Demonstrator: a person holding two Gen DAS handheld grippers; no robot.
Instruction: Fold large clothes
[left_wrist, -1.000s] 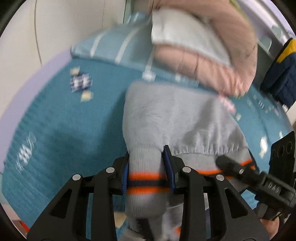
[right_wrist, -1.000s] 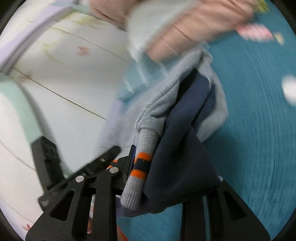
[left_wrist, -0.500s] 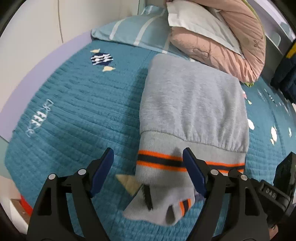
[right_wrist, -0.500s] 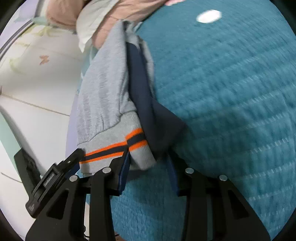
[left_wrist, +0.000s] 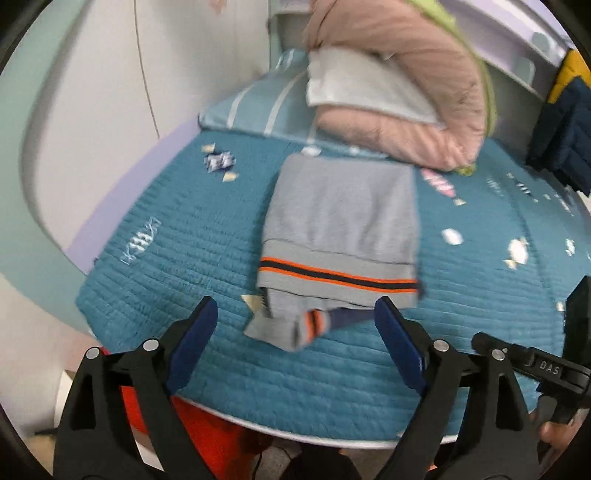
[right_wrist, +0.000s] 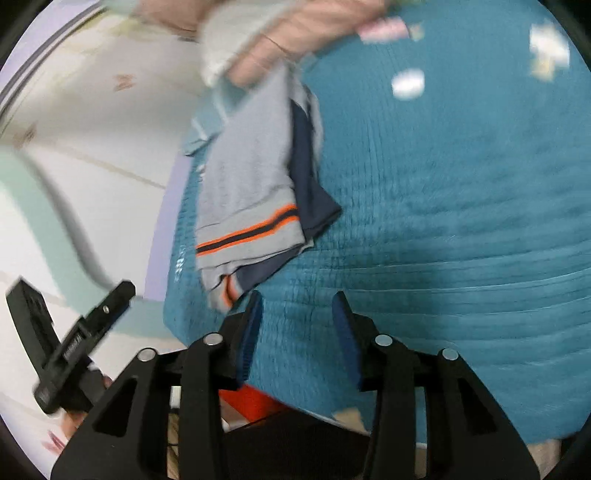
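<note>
A folded grey sweater (left_wrist: 340, 221) with an orange-and-dark striped hem and a navy inner part lies on the teal quilted bed cover (left_wrist: 177, 266). One cuff sticks out at its near edge. My left gripper (left_wrist: 295, 332) is open and empty, held back from the sweater's near edge. In the right wrist view the sweater (right_wrist: 251, 177) lies up and to the left. My right gripper (right_wrist: 297, 317) is open and empty, just off its near corner. The left gripper's body (right_wrist: 74, 343) shows at lower left there.
A pink and white duvet pile (left_wrist: 399, 85) and a striped light blue pillow (left_wrist: 258, 107) lie at the head of the bed. A navy and yellow garment (left_wrist: 565, 136) hangs at the right. The bed's near edge (left_wrist: 295, 432) runs below the grippers. A white wall (left_wrist: 110, 110) is at the left.
Both grippers have let go of the sweater's hem and pulled back toward the bed's near edge. The folded sweater now lies flat and farther away in both views.
</note>
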